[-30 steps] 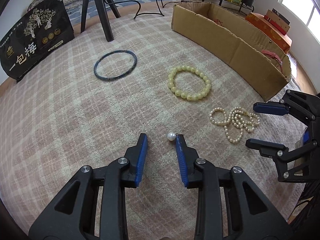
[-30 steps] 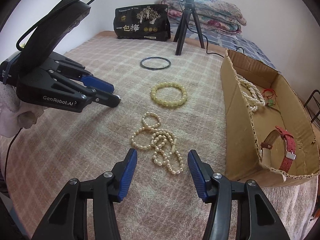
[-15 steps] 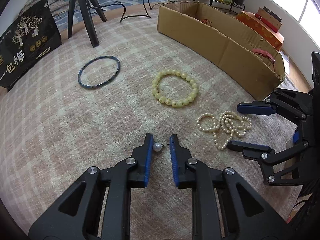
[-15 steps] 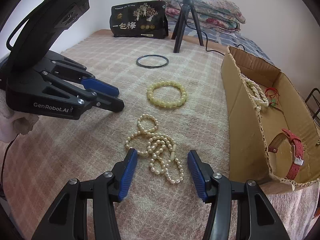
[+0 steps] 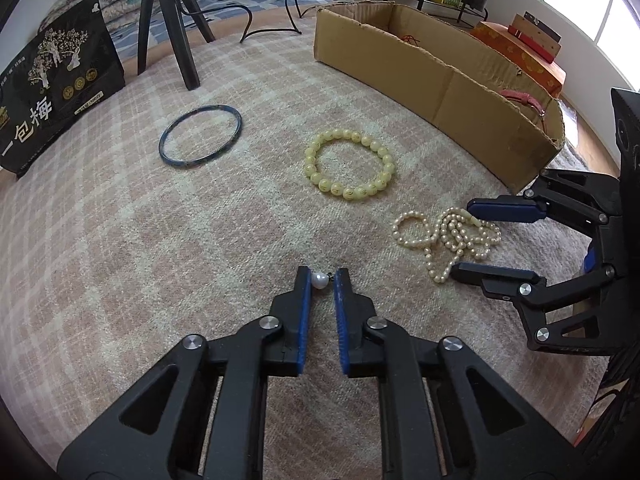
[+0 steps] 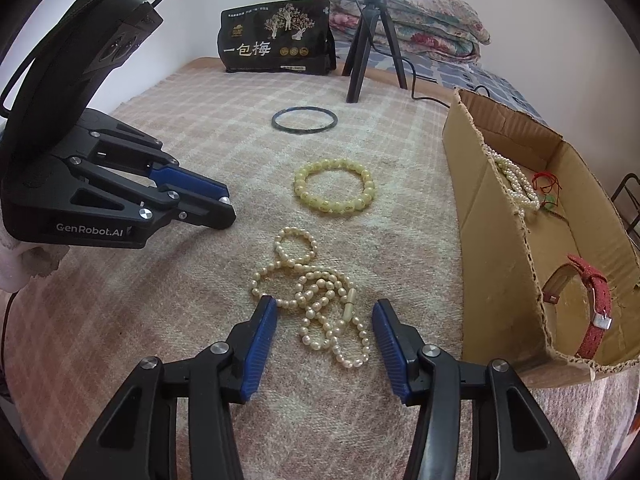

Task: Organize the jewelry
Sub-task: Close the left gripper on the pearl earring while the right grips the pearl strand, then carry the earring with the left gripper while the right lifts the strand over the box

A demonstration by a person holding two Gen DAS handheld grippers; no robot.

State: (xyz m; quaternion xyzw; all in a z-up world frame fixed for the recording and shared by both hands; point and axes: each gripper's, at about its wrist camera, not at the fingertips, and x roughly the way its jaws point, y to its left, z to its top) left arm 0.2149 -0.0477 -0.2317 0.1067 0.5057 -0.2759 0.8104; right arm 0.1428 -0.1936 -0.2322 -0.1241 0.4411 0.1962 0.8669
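My left gripper [image 5: 321, 280] is shut on a small white pearl earring [image 5: 319, 280], pinched at the fingertips just above the blanket. It also shows in the right wrist view [image 6: 224, 206]. My right gripper [image 6: 324, 318] is open, its fingers on either side of a tangled pearl necklace [image 6: 316, 292] lying on the blanket; the necklace also shows in the left wrist view [image 5: 446, 236]. A yellow bead bracelet [image 5: 349, 170] and a dark bangle [image 5: 201, 136] lie farther out. An open cardboard box [image 6: 504, 240] stands to the right.
The box holds a pearl strand [image 6: 514, 184], a red cord [image 6: 546, 184] and a red watch strap [image 6: 596, 304]. A black tripod [image 6: 370, 44], a black printed bag [image 6: 276, 42] and folded quilts [image 6: 420, 28] stand at the far edge of the checked blanket [image 5: 120, 240].
My left gripper has closed from open onto the pearl earring. My right gripper has moved forward so the pearl necklace lies between its fingers.
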